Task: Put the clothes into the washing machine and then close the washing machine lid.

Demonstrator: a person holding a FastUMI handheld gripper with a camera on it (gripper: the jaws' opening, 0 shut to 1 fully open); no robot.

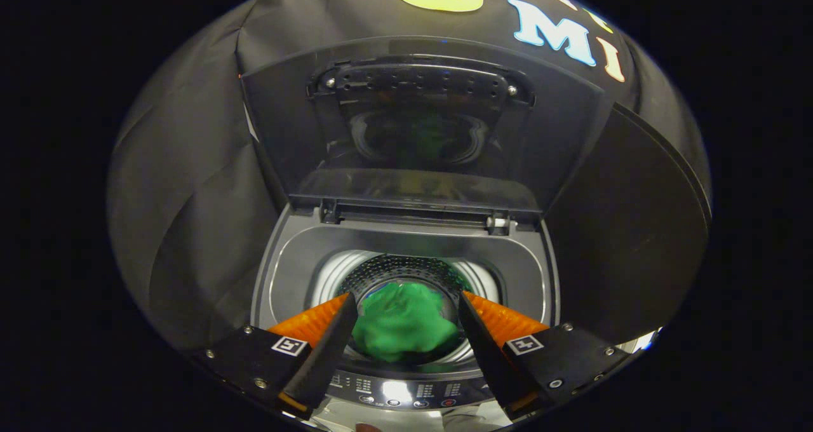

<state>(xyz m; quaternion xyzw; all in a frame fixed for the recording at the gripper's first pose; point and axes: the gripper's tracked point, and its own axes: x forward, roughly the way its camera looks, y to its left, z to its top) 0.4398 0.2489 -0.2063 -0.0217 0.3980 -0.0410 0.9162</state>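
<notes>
A top-loading washing machine (289, 273) stands below me with its lid (571, 140) raised upright at the back. A green cloth (403, 321) lies crumpled inside the perforated drum (406, 270). My gripper (405, 300) hovers above the drum mouth, open, its two fingers spread on either side of the cloth with nothing pressed between them. The cloth sits lower than the fingertips, down in the drum. The lid's glossy inner face mirrors the drum and the green cloth.
The control panel (406, 391) with buttons runs along the machine's front edge, under my fingers. Black booth cloth (190, 197) hangs behind and to the left of the machine. A dark curved panel (635, 229) stands to the right of the lid.
</notes>
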